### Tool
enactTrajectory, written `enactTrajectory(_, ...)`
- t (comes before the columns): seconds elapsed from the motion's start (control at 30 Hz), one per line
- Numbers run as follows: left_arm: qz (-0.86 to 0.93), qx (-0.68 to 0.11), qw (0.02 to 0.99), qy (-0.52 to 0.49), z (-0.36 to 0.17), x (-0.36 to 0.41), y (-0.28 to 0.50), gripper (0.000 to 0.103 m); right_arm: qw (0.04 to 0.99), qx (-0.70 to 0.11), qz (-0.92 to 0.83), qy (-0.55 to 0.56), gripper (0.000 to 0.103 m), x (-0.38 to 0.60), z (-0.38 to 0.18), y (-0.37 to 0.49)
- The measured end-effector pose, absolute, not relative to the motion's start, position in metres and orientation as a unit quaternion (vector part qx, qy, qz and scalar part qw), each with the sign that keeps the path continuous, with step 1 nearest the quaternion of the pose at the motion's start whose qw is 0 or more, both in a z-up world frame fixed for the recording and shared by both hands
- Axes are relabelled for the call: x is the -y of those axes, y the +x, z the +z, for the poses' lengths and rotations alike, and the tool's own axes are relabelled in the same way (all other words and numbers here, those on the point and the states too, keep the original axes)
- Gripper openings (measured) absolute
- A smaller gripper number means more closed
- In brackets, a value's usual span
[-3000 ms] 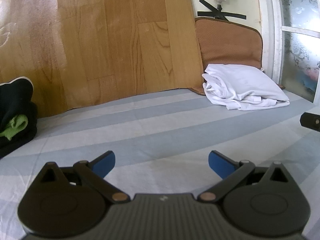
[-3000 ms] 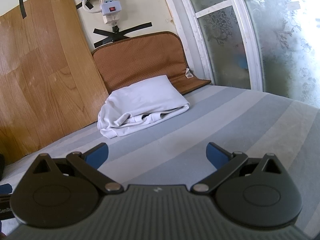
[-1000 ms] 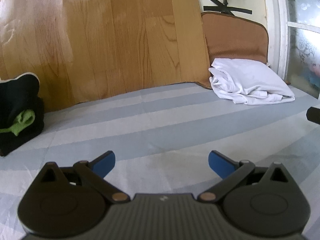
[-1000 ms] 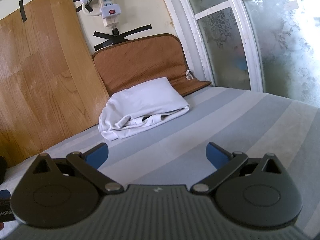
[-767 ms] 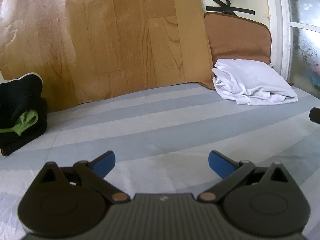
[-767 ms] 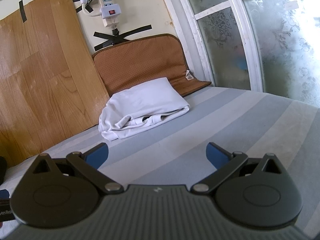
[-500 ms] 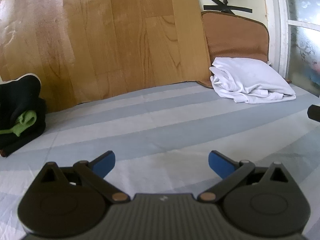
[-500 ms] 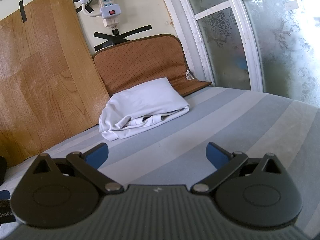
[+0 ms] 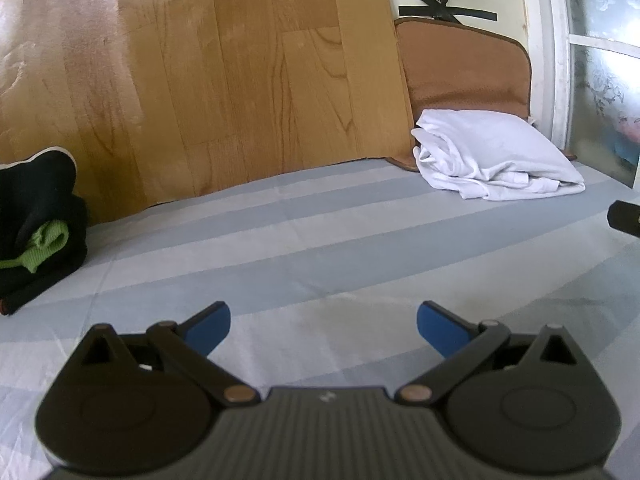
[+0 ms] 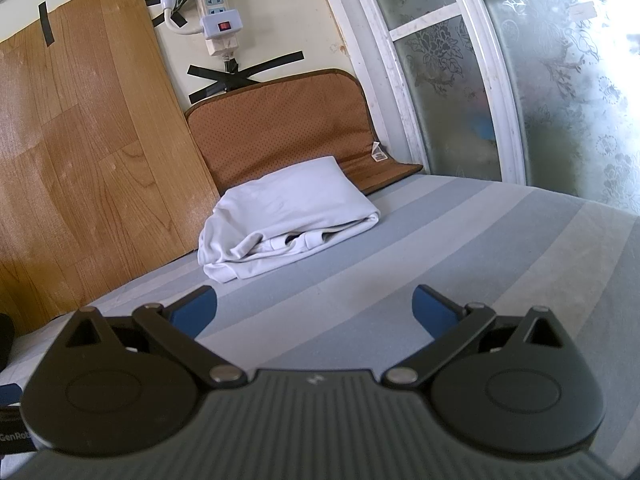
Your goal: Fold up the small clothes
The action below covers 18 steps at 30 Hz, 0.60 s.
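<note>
A folded white garment (image 9: 492,156) lies at the far right of the striped bed sheet (image 9: 320,248), against a brown cushion; it also shows in the right wrist view (image 10: 284,220). A black garment with a green piece in it (image 9: 36,224) is piled at the far left. My left gripper (image 9: 323,326) is open and empty, low over the sheet's middle. My right gripper (image 10: 314,308) is open and empty, well short of the white garment.
A wood-pattern panel (image 9: 200,80) and a brown cushion (image 10: 280,128) stand against the wall behind the bed. A power strip (image 10: 218,16) hangs above the cushion. A frosted window (image 10: 540,80) runs along the right. The right gripper's edge (image 9: 626,218) shows at the left wrist view's right.
The left wrist view has swung a little over the sheet, so the clothes piles shift slightly. The right gripper has barely moved. Both stay open and empty.
</note>
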<state>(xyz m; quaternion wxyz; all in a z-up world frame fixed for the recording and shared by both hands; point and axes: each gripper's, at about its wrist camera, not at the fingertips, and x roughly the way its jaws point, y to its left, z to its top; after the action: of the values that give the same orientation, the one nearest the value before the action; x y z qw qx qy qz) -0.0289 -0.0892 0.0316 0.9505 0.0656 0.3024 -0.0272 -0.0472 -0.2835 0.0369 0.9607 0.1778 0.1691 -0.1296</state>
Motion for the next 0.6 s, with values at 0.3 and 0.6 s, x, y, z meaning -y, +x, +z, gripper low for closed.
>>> enactTrajectory(0.3, -0.028, -0.310, 0.948, 0.063, 0.0307, 0.0888, -0.0265, 0.103, 0.961, -0.169, -0.130, 0.178, 0.103, 0.2833, 0.0371, -0.0473)
enactTrajectory(0.6, -0.027, -0.316, 0.946, 0.062, 0.0294, 0.0889, -0.0260, 0.103, 0.961, -0.168, -0.130, 0.178, 0.103, 0.2830, 0.0370, -0.0473)
